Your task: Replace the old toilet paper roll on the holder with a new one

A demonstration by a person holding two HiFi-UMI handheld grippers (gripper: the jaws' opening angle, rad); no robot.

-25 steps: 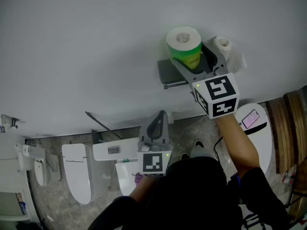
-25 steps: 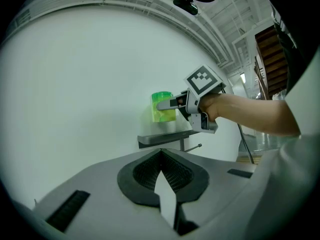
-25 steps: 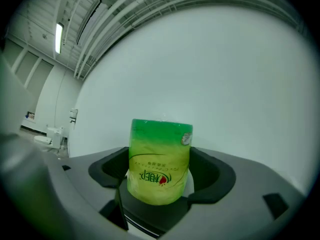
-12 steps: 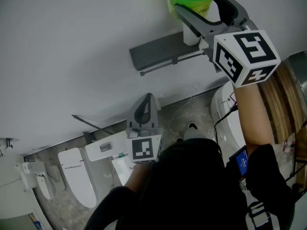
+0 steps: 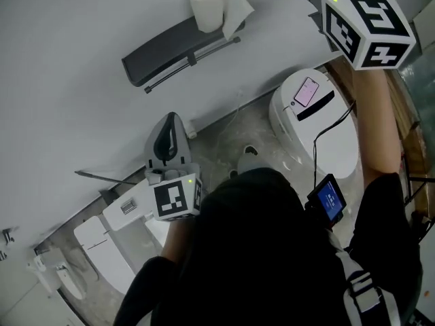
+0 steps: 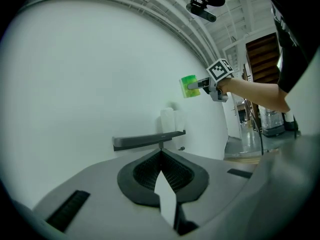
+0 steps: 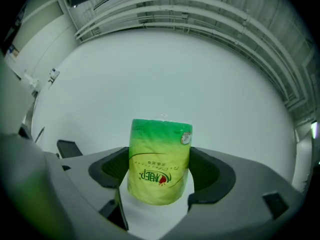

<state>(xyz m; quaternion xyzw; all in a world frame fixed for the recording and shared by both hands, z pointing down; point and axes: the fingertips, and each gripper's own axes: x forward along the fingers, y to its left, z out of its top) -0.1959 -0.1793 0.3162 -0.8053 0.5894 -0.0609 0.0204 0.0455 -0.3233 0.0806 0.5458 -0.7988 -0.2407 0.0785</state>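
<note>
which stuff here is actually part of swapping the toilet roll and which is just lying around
Part of the job:
- green-wrapped new roll, held by the right gripper
- old roll, sitting on the grey holder
- left gripper, shut and empty

Just lying about:
- white toilet
- phone on its lid
- white fixtures at lower left

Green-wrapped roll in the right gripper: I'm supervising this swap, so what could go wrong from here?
1. The right gripper clamps the green-wrapped roll only by its lower part. It looks slick and might slip.
2. The old roll stands on the holder with a loose sheet hanging. Setting the new one beside it might knock it off.
3. The left gripper is shut and low, not ready to take the old roll.
</note>
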